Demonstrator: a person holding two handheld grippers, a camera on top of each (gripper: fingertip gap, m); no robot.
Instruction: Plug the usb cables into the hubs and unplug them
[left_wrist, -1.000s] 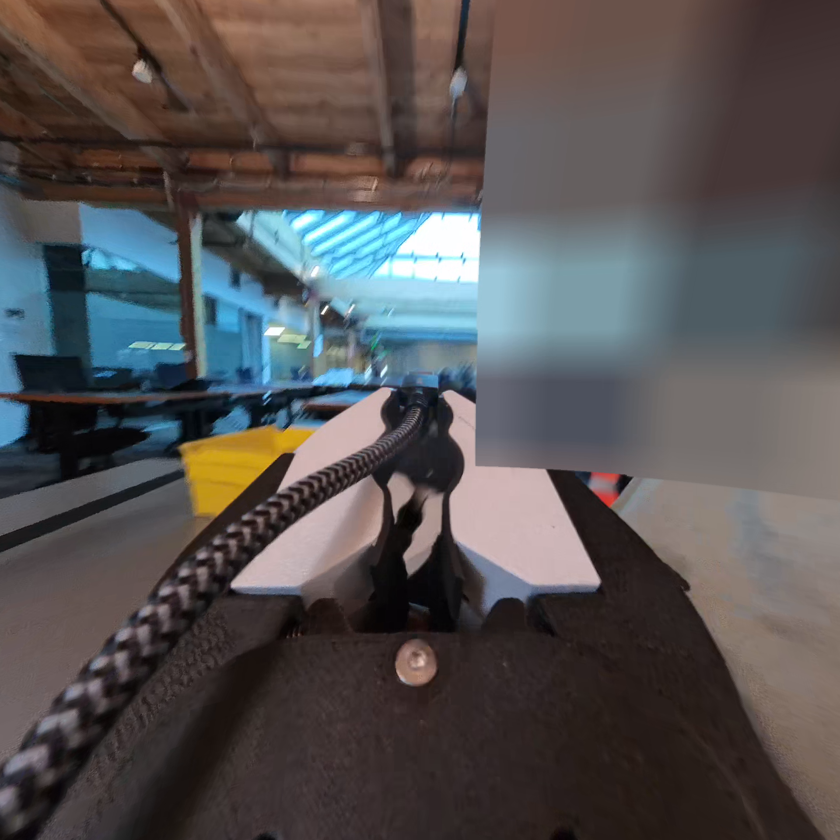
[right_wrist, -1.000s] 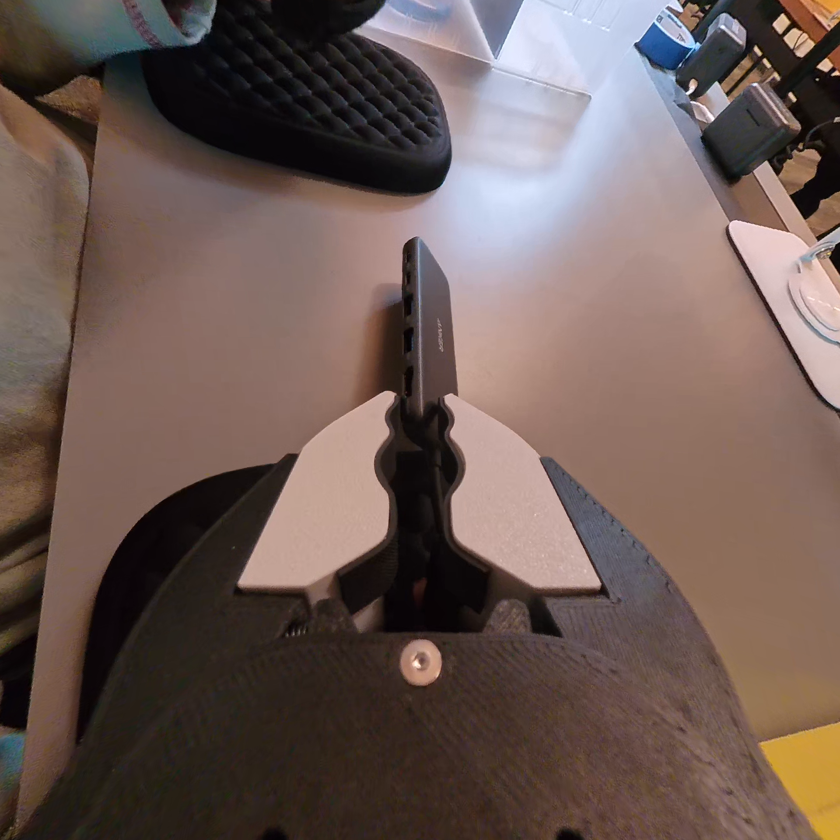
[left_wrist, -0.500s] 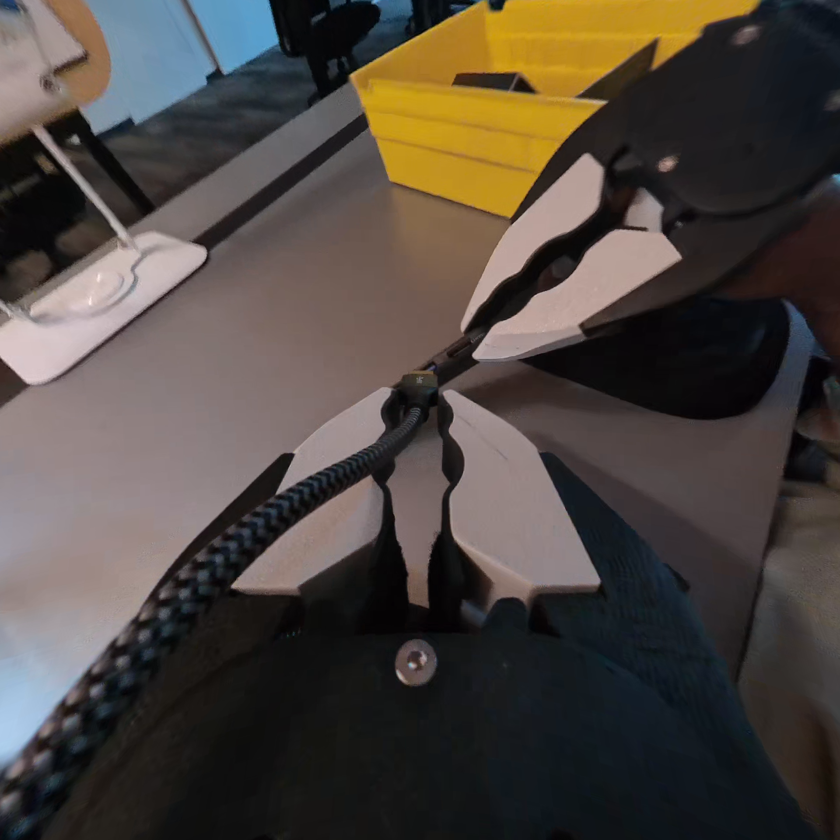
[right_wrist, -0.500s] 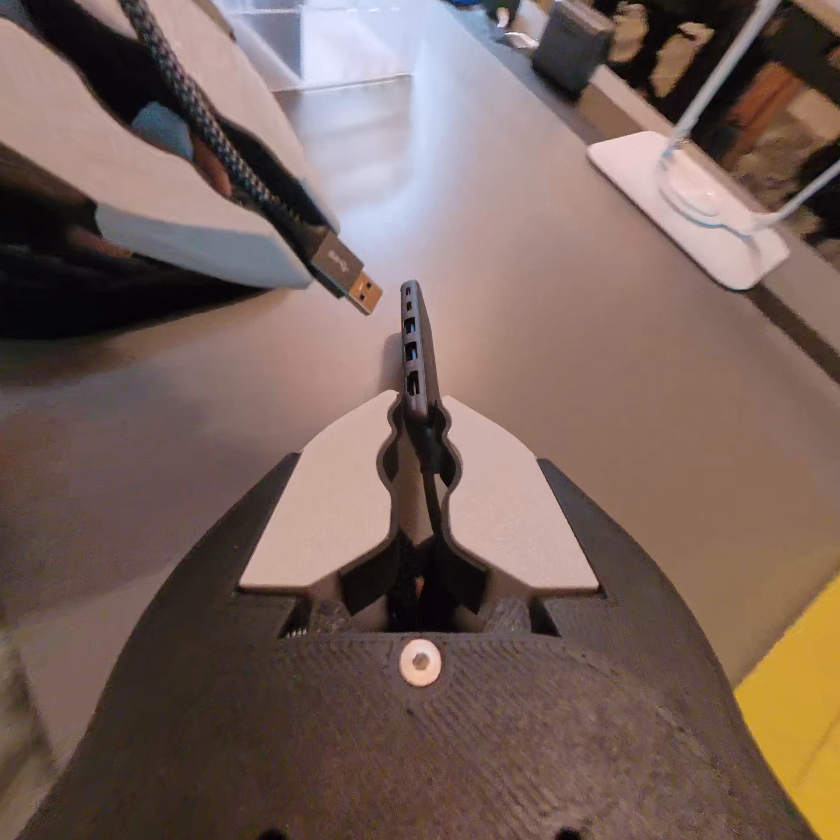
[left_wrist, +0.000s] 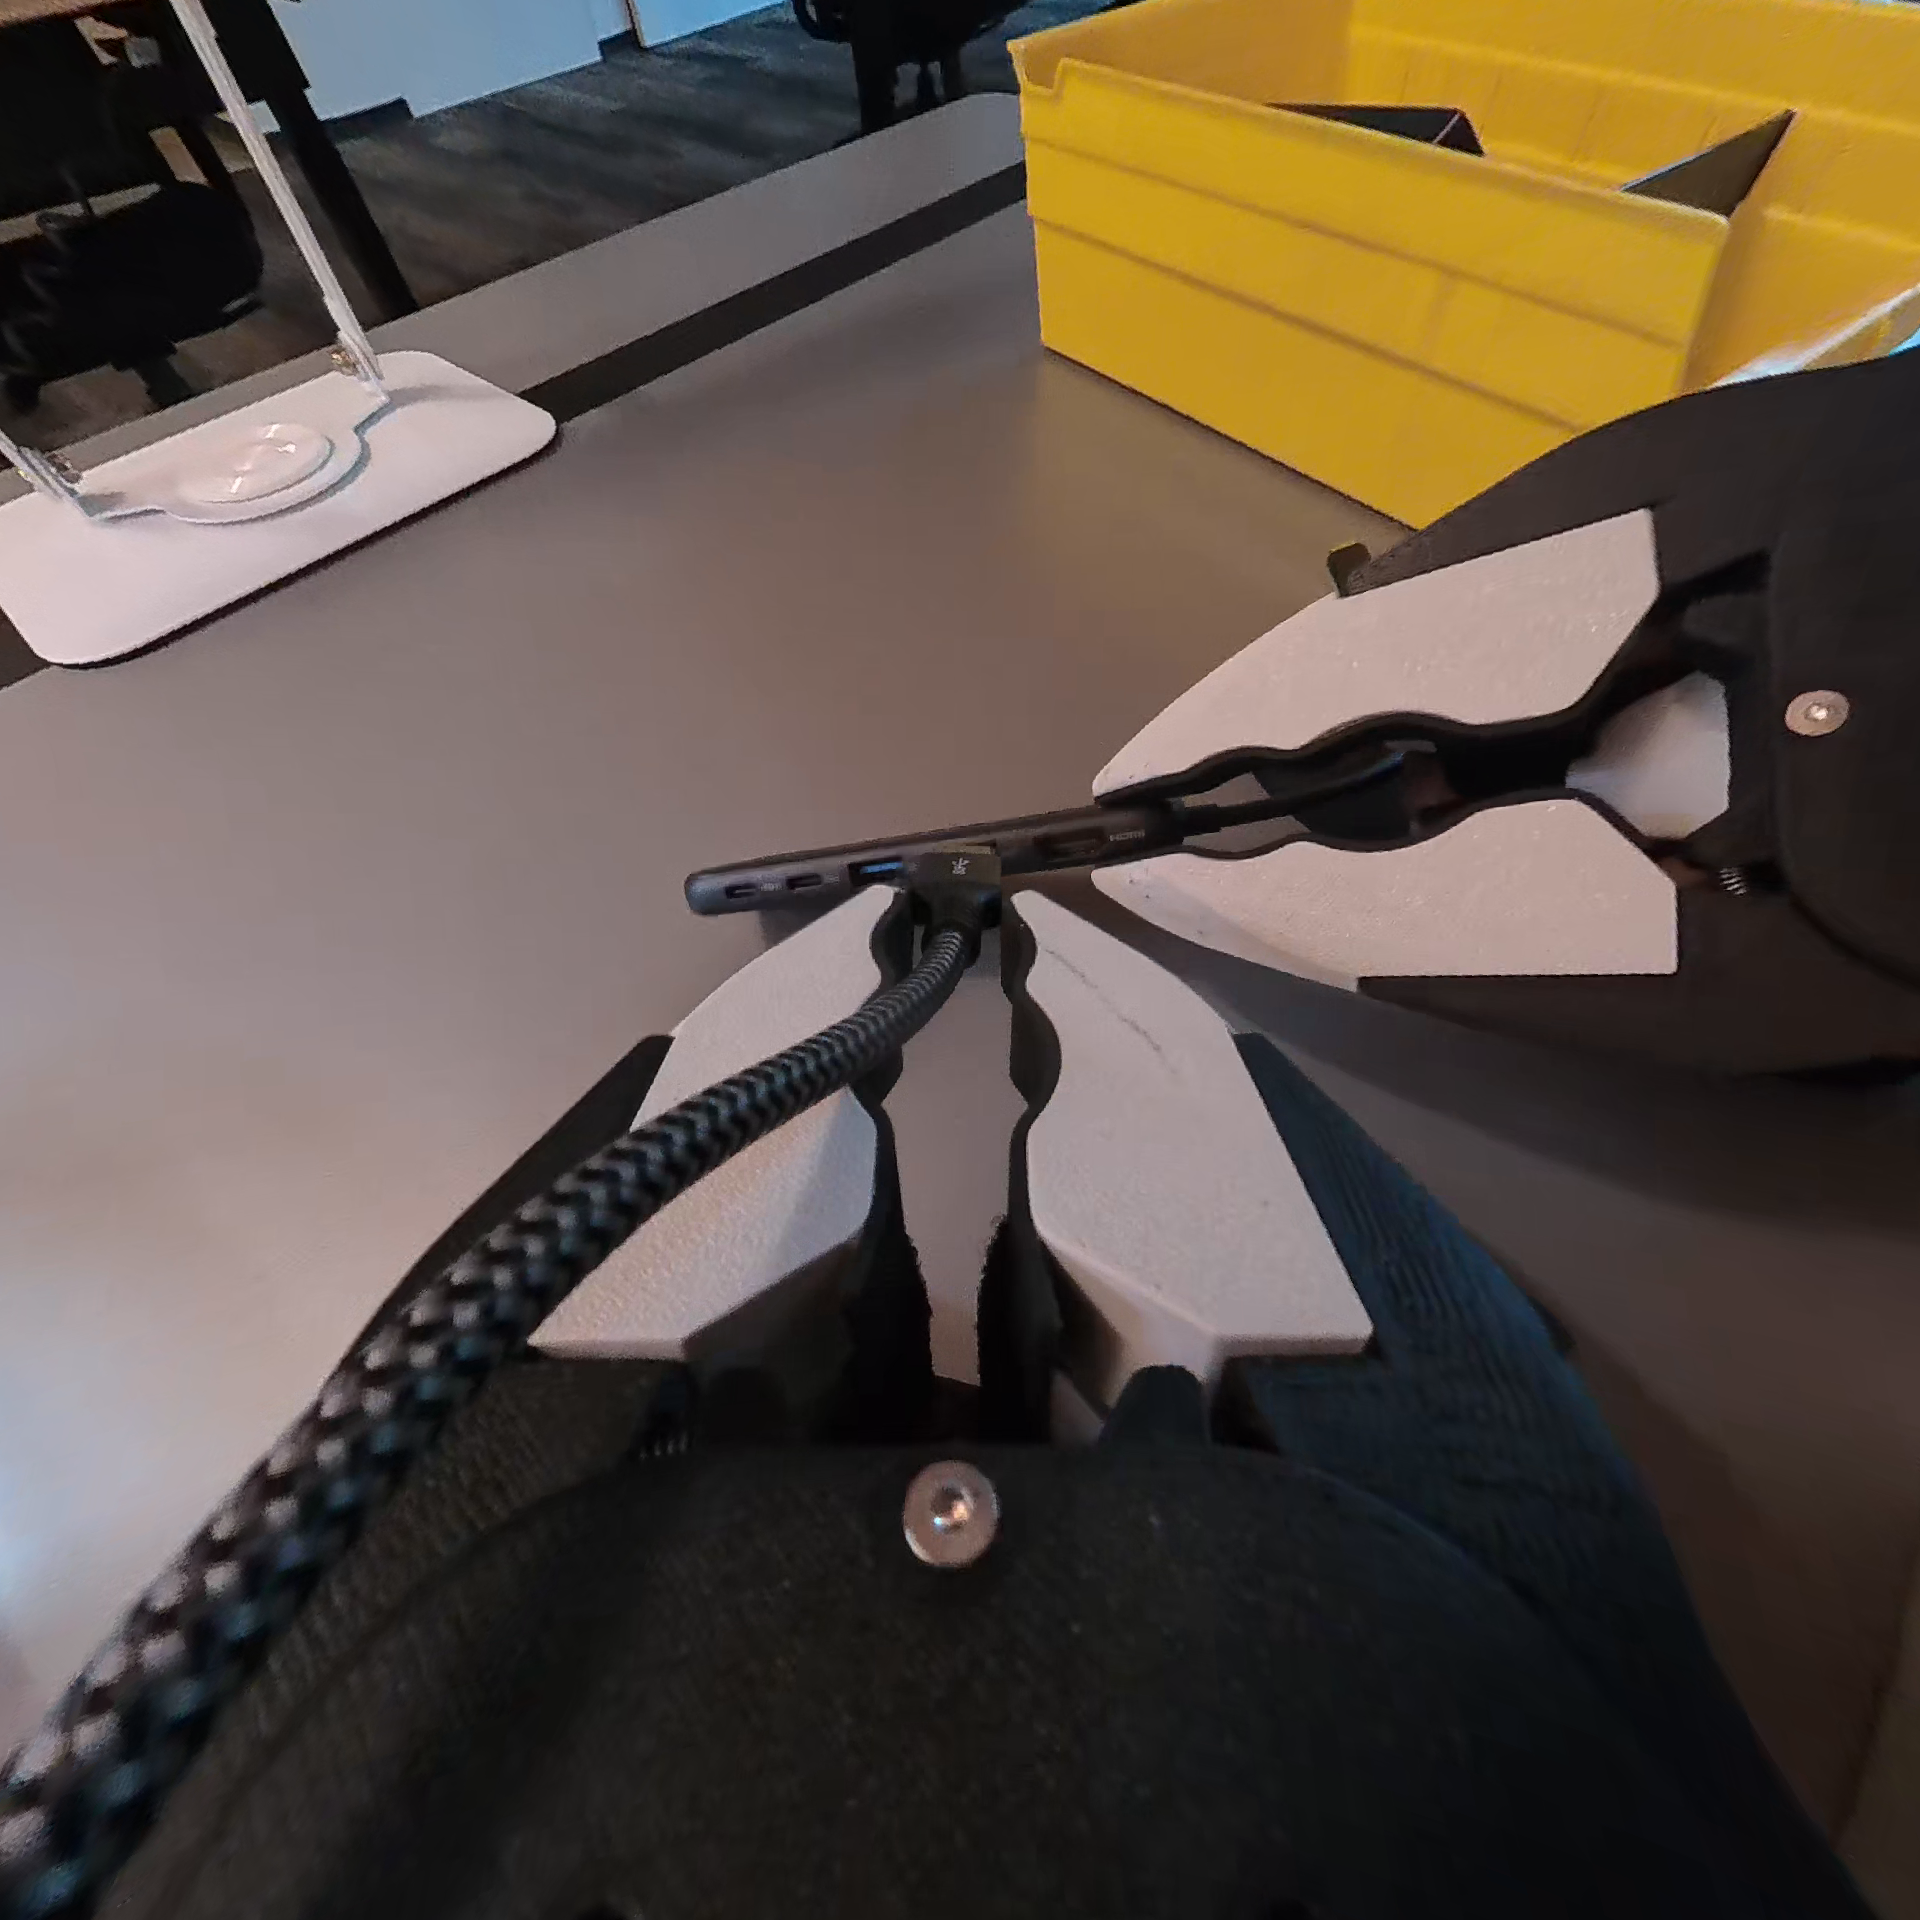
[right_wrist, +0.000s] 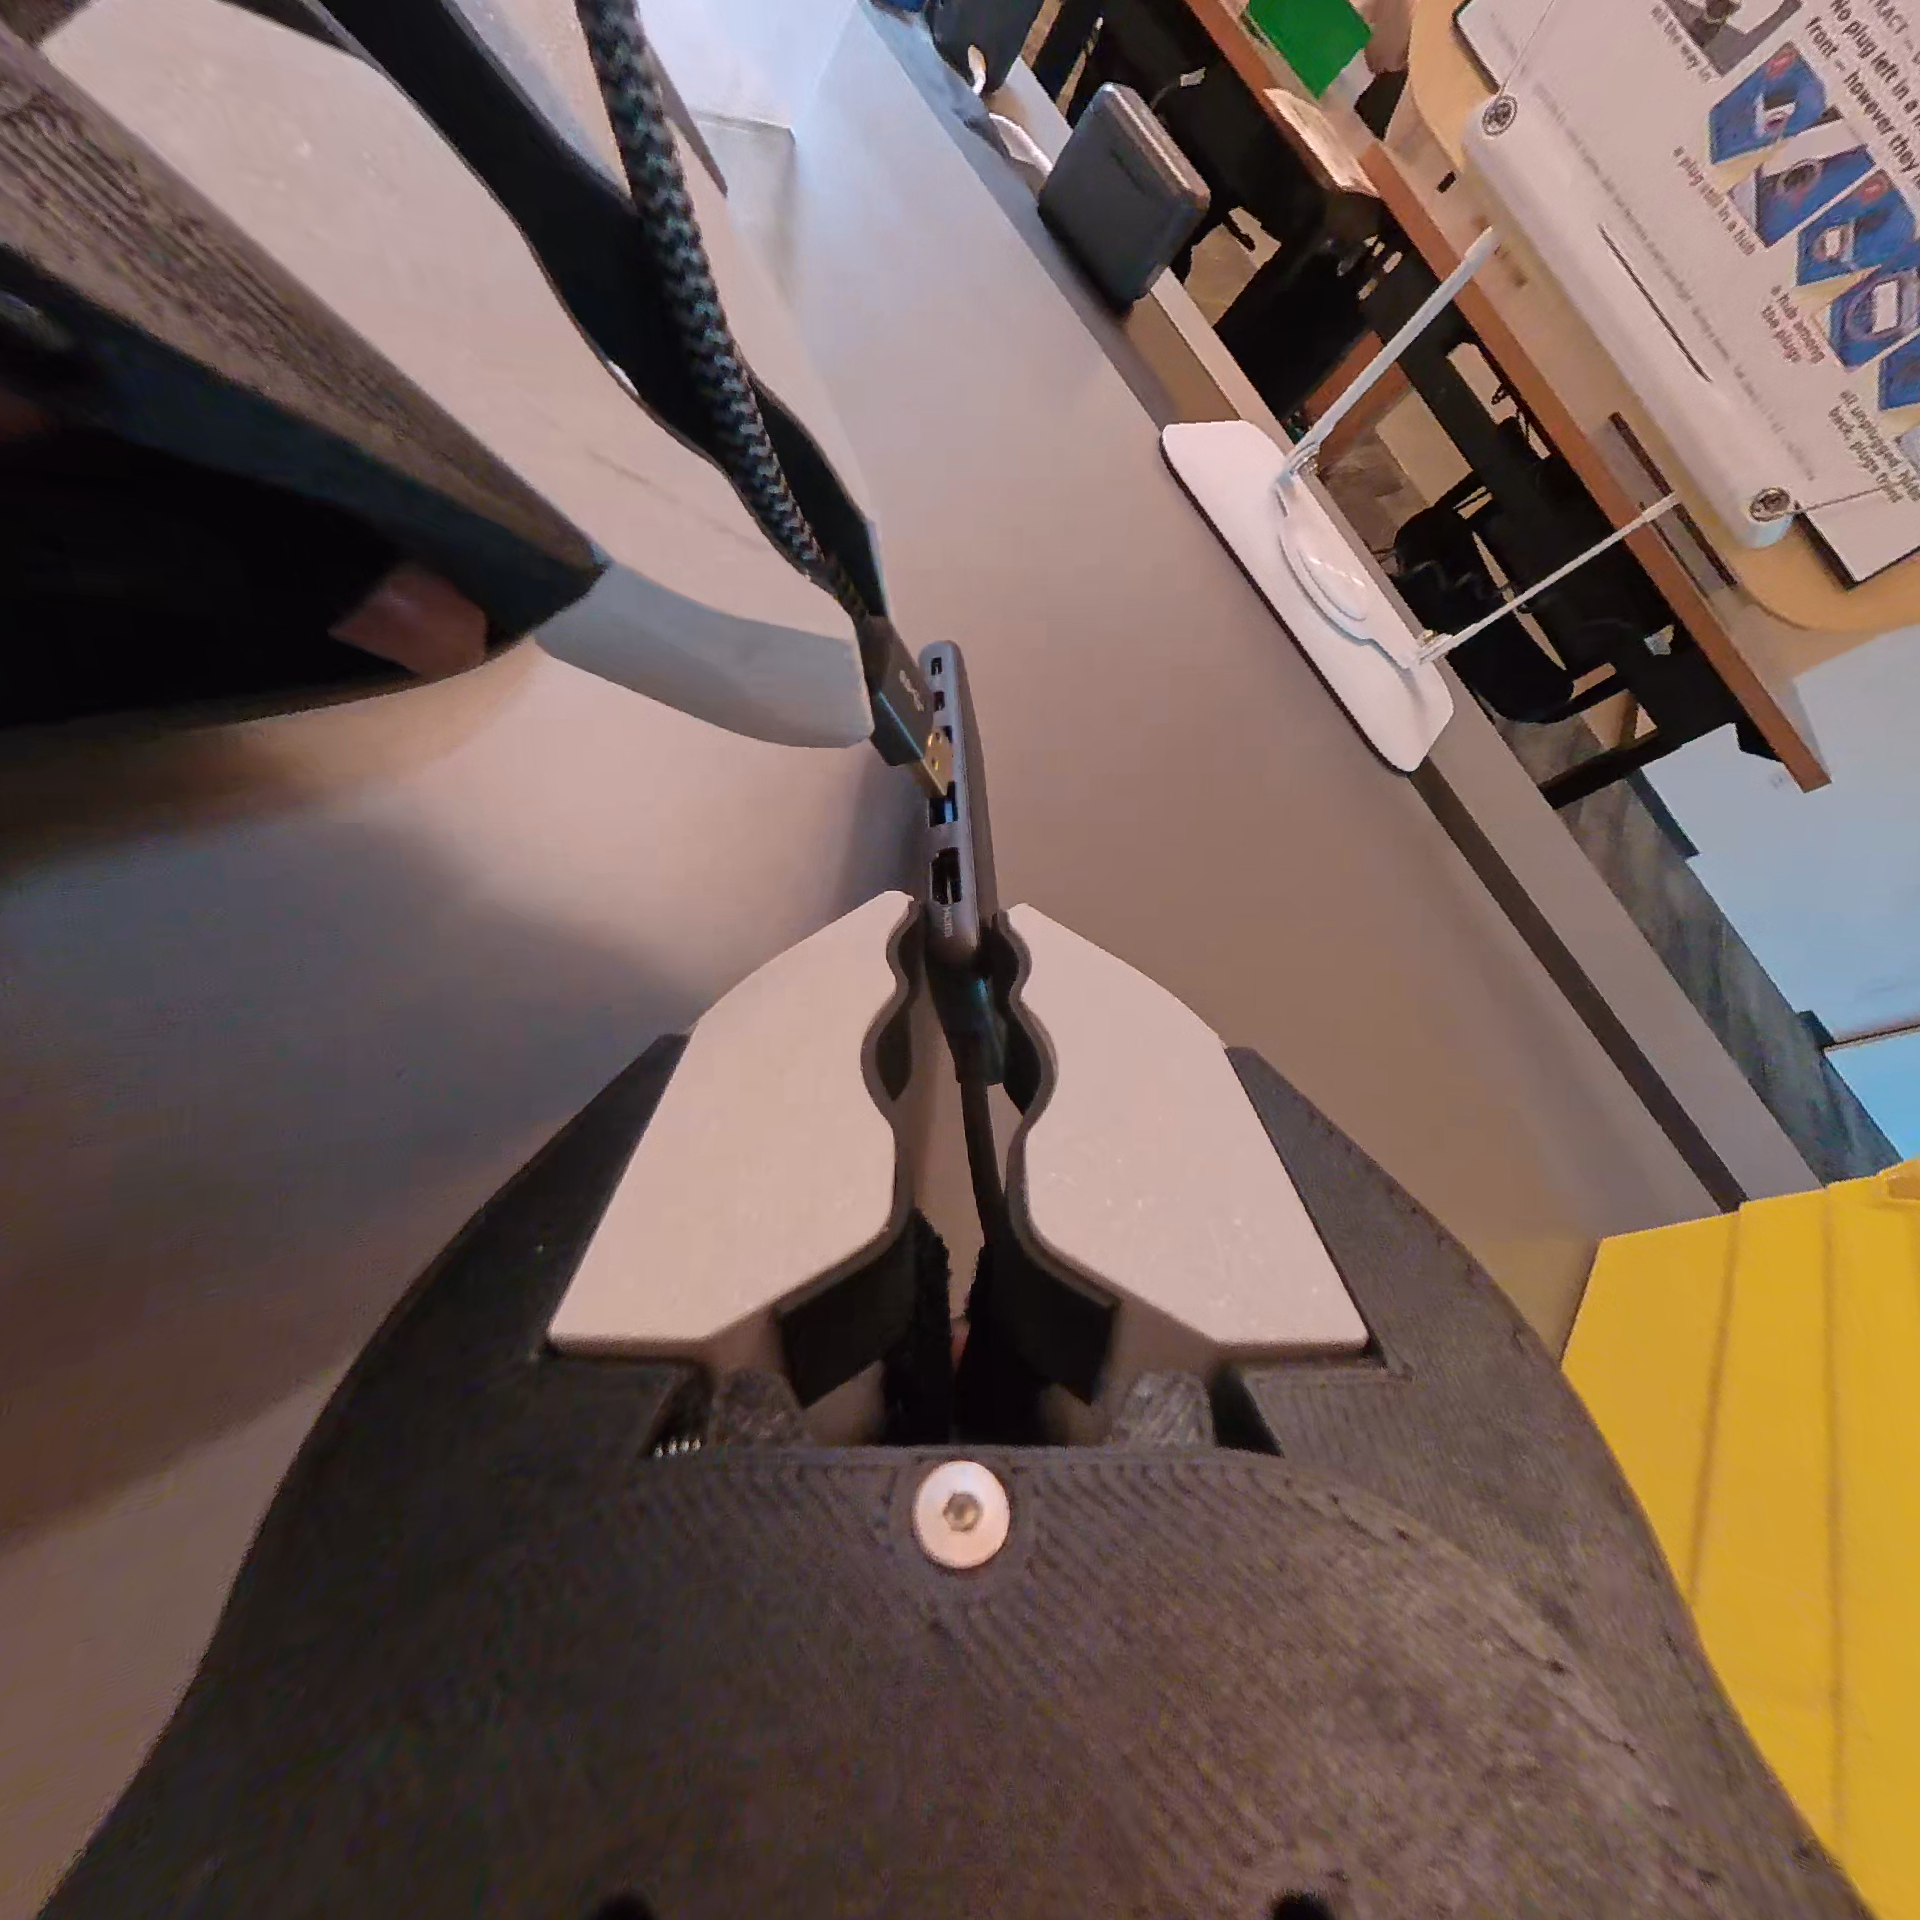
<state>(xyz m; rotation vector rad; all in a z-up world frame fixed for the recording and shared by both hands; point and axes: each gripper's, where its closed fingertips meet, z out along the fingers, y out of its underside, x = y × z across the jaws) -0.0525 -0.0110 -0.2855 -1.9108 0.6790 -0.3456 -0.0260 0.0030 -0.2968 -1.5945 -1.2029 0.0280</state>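
My left gripper (left_wrist: 954, 902) is shut on the dark plug (left_wrist: 956, 878) of a black-and-grey braided USB cable (left_wrist: 644, 1164), which trails back over its left finger. My right gripper (right_wrist: 956, 920) is shut on one end of a slim dark grey hub (right_wrist: 961, 790) and holds it edge-up above the table. In the left wrist view the hub (left_wrist: 810, 888) lies crosswise just past my fingertips, with the right gripper (left_wrist: 1099, 836) at its right end. In the right wrist view the left gripper (right_wrist: 873, 644) comes in from the upper left. The plug's gold tip (right_wrist: 935, 758) meets a port on the hub's side and still shows.
A yellow bin (left_wrist: 1351, 260) stands at the back right of the grey table (left_wrist: 416, 831). A white stand base (left_wrist: 260, 499) with a clear holder sits at the far left. A dark box (right_wrist: 1122, 197) and a board with printed sheets (right_wrist: 1714, 208) lie beyond.
My left gripper has swung down from facing the ceiling to the table and carried the plug up to the hub's ports. The right gripper has tilted while still holding the hub.
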